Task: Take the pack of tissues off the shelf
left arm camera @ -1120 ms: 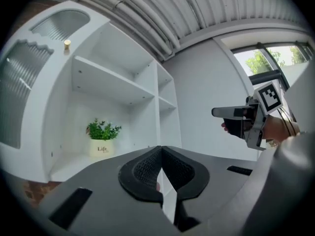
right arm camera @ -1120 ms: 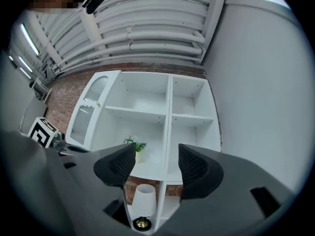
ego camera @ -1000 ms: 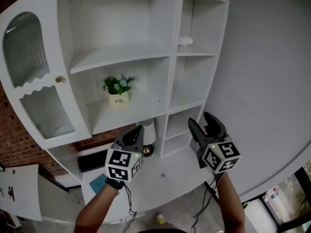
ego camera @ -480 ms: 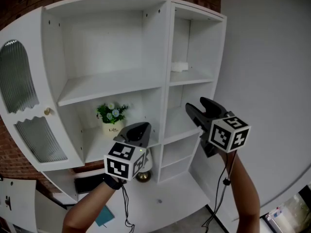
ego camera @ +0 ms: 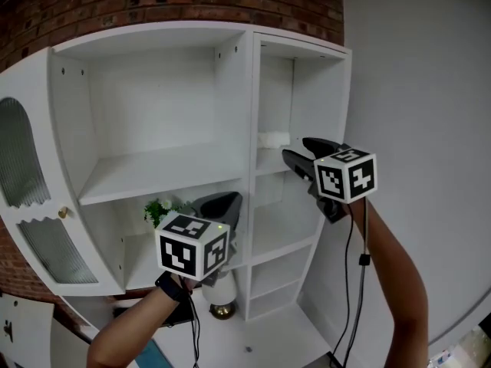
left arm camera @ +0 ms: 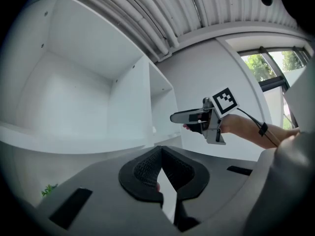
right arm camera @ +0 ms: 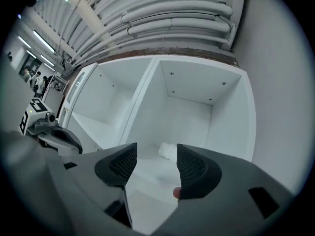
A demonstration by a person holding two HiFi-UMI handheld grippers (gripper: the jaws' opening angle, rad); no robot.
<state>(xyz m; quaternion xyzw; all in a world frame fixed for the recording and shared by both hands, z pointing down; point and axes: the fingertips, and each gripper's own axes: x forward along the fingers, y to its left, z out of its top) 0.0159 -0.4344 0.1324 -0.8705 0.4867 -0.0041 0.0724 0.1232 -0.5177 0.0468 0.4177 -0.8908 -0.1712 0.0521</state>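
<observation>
The tall white wooden shelf unit stands against a red brick wall. The right arm stretches up and forward, its right gripper level with the narrow upper compartment, jaws partly apart and empty. The left gripper hangs lower, jaws pressed together on nothing. One small white pack of tissues lies on that narrow shelf, just beyond the right jaws. One small green potted plant shows partly behind the left gripper.

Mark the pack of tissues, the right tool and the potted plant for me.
pack of tissues point(right arm camera: 167, 150): right gripper view, middle of its white front.
right tool point(ego camera: 296, 148): head view, midway between its fingertips.
potted plant point(ego camera: 158, 210): head view, on its green leaves.
</observation>
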